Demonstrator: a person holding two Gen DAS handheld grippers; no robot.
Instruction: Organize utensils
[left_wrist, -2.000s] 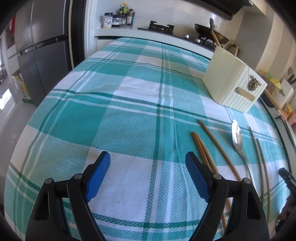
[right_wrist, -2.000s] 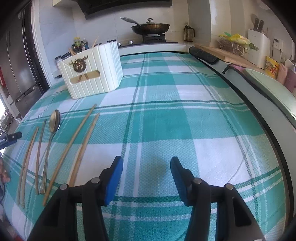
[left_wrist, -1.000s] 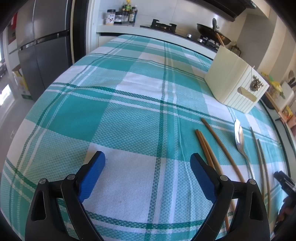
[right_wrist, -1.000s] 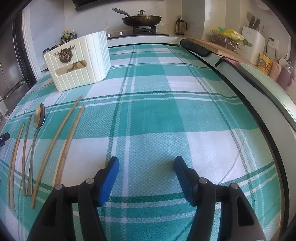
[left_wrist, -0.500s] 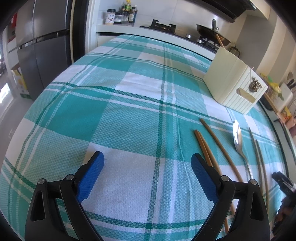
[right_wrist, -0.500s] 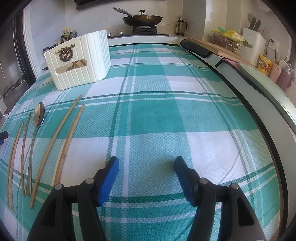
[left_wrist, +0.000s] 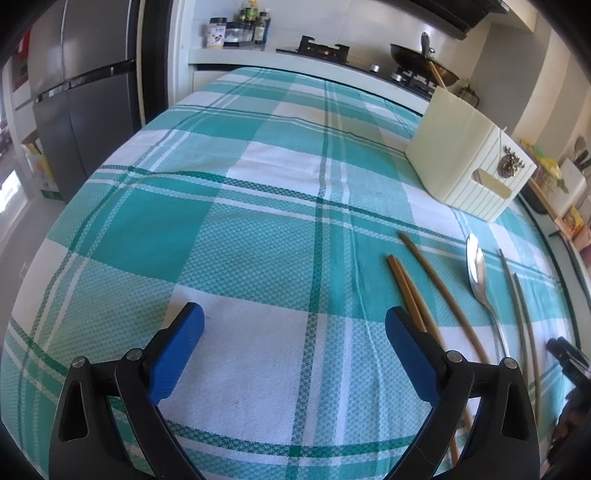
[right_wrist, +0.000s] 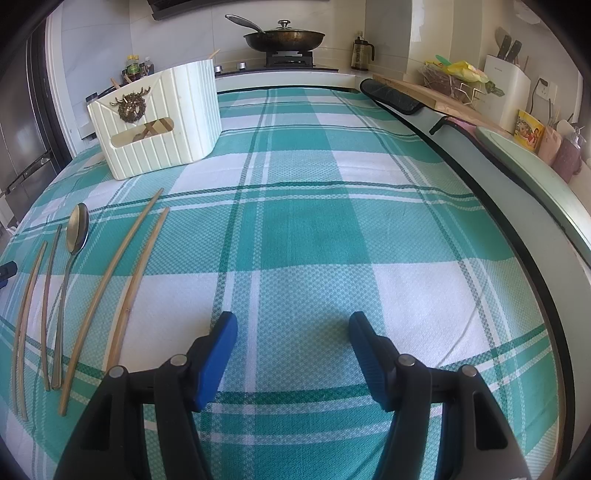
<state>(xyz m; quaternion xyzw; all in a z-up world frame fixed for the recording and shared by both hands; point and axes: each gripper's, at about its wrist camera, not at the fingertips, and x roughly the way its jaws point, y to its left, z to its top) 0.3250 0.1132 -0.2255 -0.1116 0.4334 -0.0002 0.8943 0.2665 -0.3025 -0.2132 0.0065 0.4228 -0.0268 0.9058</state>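
Both claws, left claw (left_wrist: 293, 321) and right claw (right_wrist: 292, 330), gape empty; yellow packet's (right_wrist: 530, 131) print seems unreadable.

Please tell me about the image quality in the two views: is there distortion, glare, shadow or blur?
Left wrist view: strong fisheye bending, so the teal and white checked tablecloth bulges and the corners go black; the steel spoon shows glare; focus is sharp. Right wrist view: the same bending curves the long wooden chopsticks; a soft shadow lies between the open blue-padded right claw; no motion blur.
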